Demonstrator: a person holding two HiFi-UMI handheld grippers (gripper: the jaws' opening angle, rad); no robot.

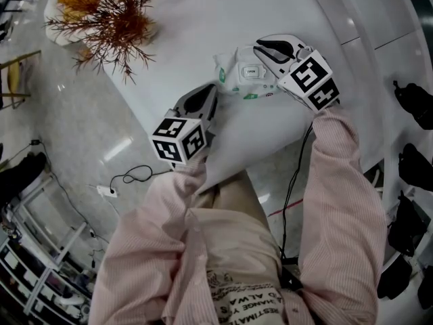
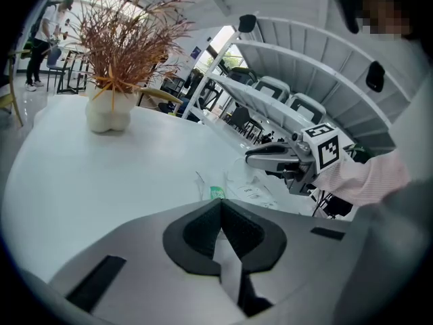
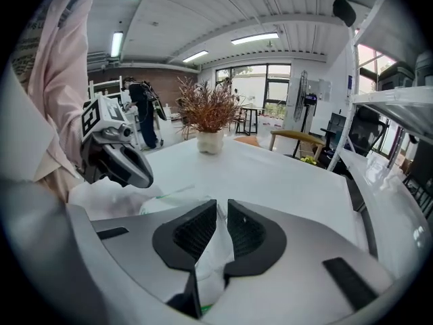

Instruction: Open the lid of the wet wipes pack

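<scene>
Right gripper point(image 3: 222, 208): jaws nearly together, pinching the white film of the wet wipes pack point(image 1: 245, 78) at its right end. Left gripper point(image 2: 220, 205): jaws closed on each other, nothing between them, tip just short of the pack's left end. Pack lies on the white table point(image 1: 203, 19), near the person's edge. Its lid point(image 1: 251, 72) faces up, flat. Vase of dried branches point(image 3: 210, 141) stands well apart.

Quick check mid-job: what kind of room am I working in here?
Probably an office or showroom space: white table, vase of dried branches, chairs behind.
</scene>
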